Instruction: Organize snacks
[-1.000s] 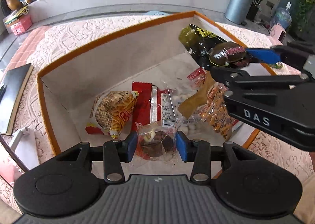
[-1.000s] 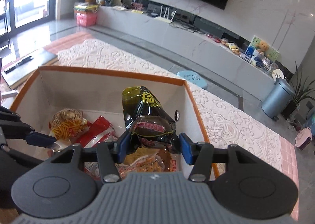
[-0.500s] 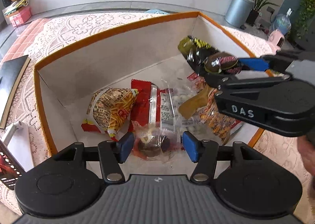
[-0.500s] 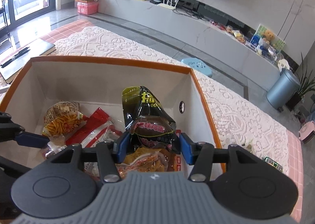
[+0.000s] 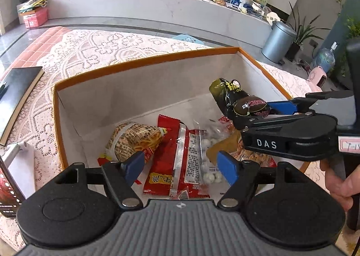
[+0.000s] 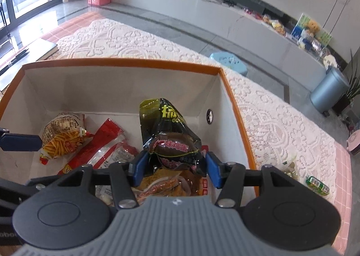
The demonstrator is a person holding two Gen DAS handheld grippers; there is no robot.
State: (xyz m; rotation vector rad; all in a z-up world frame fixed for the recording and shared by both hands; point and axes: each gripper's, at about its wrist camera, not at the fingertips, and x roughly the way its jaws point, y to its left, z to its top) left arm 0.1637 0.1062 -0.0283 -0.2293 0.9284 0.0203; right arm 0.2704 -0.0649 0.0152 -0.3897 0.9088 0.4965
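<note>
**Box filling up, a few snacks left outside**

Most snacks already lie in the orange-rimmed box [image 6: 231,89]: a fries bag [image 5: 132,141], a red packet [image 5: 171,154] and others. The right gripper [image 6: 175,166] holds its fingers clamped on a dark snack bag [image 6: 171,134] over the box, not yet dropped. The left gripper [image 5: 180,165] is opening, nothing between its fingers. A green packet [image 6: 317,185] waits on the desk outside.
</note>
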